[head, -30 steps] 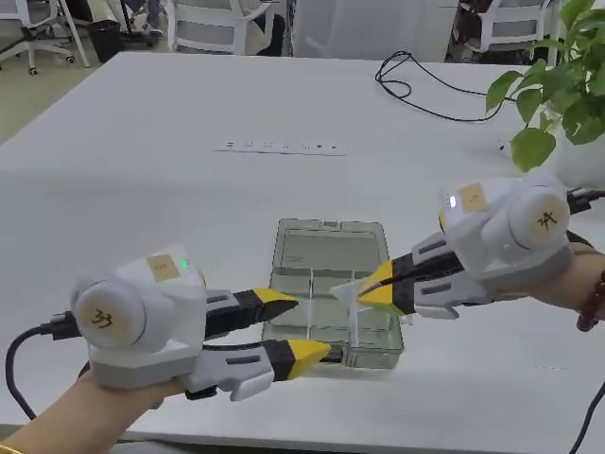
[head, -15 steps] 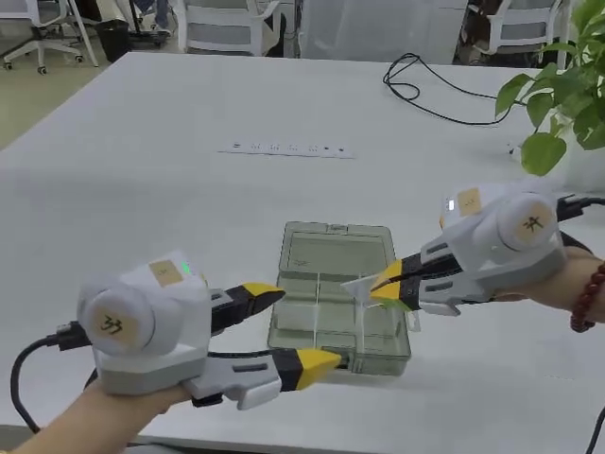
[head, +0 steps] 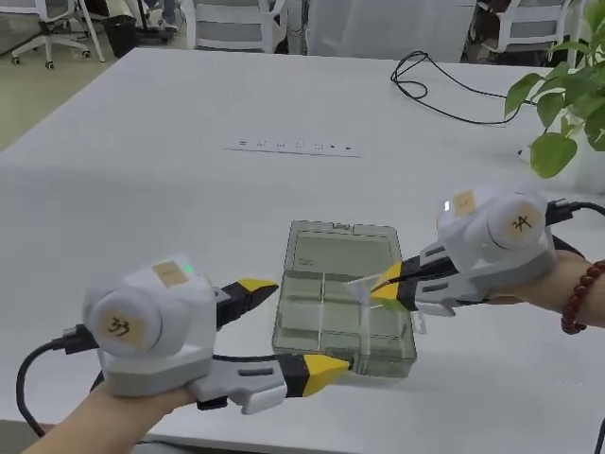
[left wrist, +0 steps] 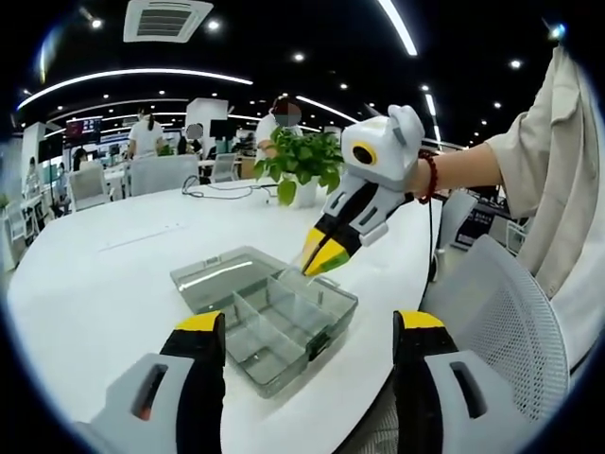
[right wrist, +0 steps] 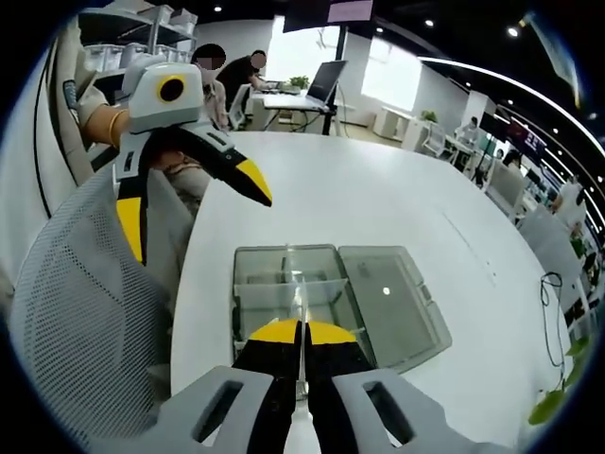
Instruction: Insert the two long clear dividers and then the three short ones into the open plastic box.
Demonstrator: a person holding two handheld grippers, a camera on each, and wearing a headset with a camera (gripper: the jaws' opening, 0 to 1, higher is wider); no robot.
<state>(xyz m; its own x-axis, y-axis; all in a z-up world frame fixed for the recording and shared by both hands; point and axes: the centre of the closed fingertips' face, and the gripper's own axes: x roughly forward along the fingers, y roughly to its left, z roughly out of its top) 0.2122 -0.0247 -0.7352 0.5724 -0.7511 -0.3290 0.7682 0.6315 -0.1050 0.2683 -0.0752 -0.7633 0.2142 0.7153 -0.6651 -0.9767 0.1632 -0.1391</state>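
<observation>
Pulled back from the box (head: 383,357) front edge: left gripper (head: 293,324), jaws wide apart, empty; right gripper (head: 386,284) stays pinched on a clear divider (head: 362,287), hanging just above the open box's mid-right cells. Risk: divider enters tilted, misses its slots and jams, or shoves the unbraced box sideways.
</observation>
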